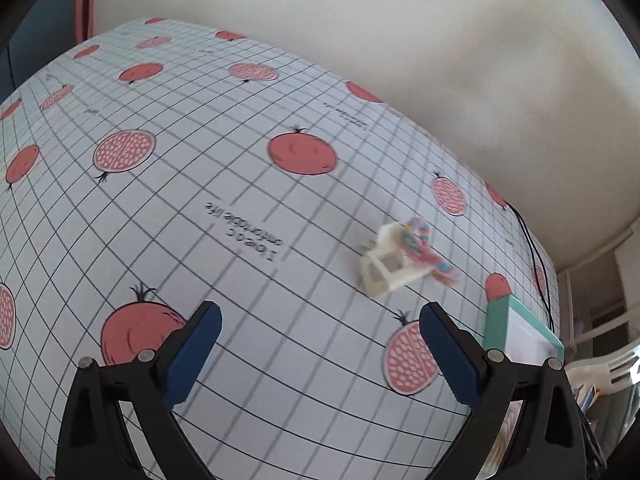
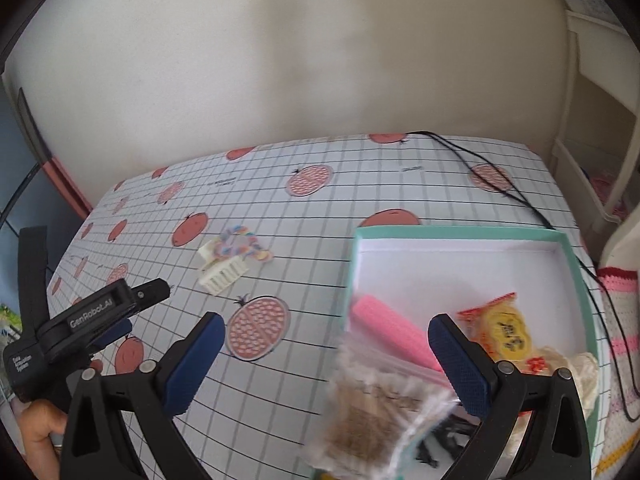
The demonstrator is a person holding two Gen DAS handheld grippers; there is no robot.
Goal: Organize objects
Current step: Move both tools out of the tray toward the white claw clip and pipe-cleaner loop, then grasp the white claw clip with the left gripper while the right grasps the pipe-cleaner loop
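Right wrist view: we are seeing the box (image 2: pixel 472 236) at lower right already holding a pink roll (image 2: pixel 384 332), snack packet (image 2: pixel 504 328) and bag (image 2: pixel 372 412). At centre left, the clip (image 2: pixel 222 272) and hair tie (image 2: pixel 240 242) are waiting on the table (image 2: pixel 360 184). Both the right gripper (image 2: pixel 326 360) and left gripper (image 1: pixel 320 348) are gaping open, holding nothing.

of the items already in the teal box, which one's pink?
The pink ribbed roll, lying diagonally at the left side of the teal box. The others there are a yellow-and-red snack packet and a clear zip bag of brownish contents.

Pomegranate-print tablecloth (image 1: pixel 248 216), black cable (image 2: pixel 520 200)
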